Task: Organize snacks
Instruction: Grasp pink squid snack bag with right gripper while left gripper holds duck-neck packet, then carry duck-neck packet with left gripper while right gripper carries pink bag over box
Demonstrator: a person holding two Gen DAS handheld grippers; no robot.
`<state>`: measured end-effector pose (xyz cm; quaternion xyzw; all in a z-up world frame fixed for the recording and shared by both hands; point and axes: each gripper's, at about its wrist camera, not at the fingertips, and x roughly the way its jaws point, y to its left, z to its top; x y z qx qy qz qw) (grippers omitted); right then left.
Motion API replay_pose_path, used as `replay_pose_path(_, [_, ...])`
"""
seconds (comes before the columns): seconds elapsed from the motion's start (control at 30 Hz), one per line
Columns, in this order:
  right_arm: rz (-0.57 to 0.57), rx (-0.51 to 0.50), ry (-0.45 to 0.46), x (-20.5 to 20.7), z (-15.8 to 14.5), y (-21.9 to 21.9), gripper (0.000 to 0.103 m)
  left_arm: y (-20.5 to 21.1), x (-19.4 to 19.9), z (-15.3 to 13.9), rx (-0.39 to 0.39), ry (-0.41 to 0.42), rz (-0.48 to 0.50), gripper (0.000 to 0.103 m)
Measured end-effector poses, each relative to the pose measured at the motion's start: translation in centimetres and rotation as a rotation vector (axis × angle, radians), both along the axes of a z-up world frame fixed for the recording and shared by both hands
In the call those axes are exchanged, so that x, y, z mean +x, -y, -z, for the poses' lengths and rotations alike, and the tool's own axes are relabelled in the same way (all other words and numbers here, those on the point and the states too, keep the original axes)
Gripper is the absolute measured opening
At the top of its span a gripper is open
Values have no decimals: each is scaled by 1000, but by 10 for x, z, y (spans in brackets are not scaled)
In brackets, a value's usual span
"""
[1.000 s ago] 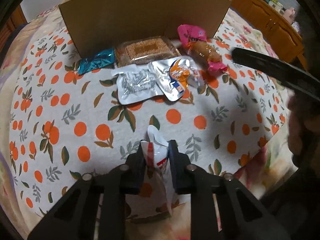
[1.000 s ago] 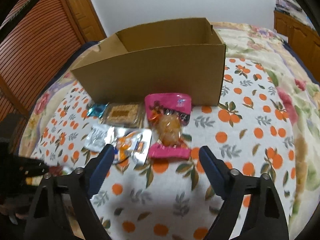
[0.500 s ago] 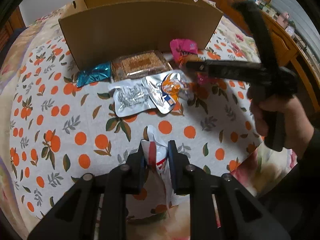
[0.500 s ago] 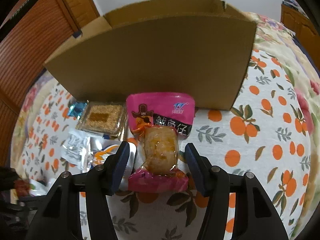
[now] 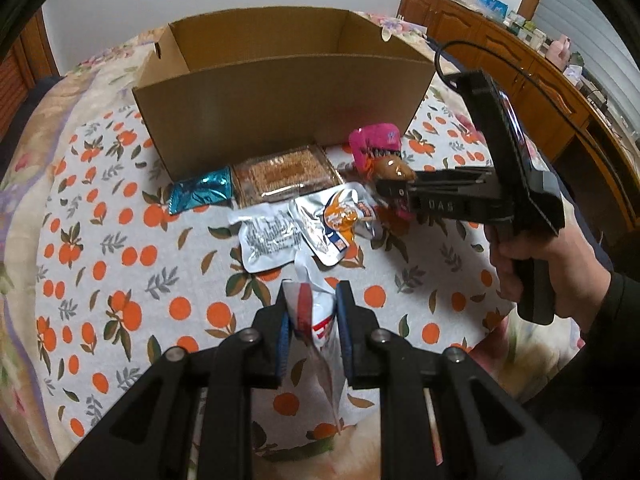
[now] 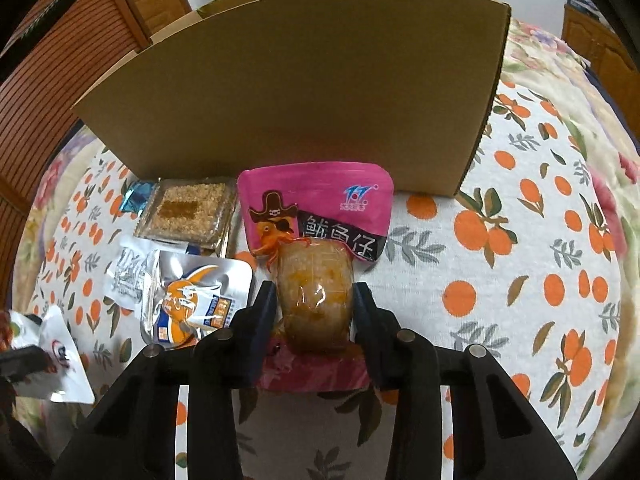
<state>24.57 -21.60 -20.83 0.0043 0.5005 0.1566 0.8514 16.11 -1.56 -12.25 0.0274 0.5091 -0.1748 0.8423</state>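
An open cardboard box (image 5: 280, 92) (image 6: 304, 92) stands on the orange-print cloth. In front of it lie a teal packet (image 5: 202, 194), a clear tray of crumbly bars (image 5: 284, 174) (image 6: 188, 212), two silver pouches (image 5: 272, 240) (image 6: 192, 300) and a pink squid snack pack (image 5: 378, 150) (image 6: 316, 216). My left gripper (image 5: 311, 312) is shut on a white and red packet (image 5: 316, 320), held above the cloth. My right gripper (image 6: 314, 304) (image 5: 390, 192) is closed around the pink pack's clear lower part, both fingers touching it.
Wooden cabinets (image 5: 520, 60) line the right side and a slatted wooden door (image 6: 52, 60) stands at the left. The cloth (image 6: 540, 260) stretches right of the pink pack. The box wall rises directly behind the snacks.
My right gripper moved forward onto the pink pack and its fingers narrowed until they touch it. My left gripper rose a little with the white packet still in it.
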Motion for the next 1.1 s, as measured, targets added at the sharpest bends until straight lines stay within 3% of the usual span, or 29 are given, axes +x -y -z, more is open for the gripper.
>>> replay_pose_path(0.27, [-14, -41, 47, -15, -16, 1, 38, -2, 1, -12, 9, 44, -6, 17])
replay_pose_path(0.57, [-39, -10, 142, -29, -56, -8, 38, -2, 12, -39, 15, 123, -19, 18])
replay_pose_path(1.1, [-57, 74, 257, -8, -111, -5, 38, 4, 100, -83, -44, 261, -47, 18])
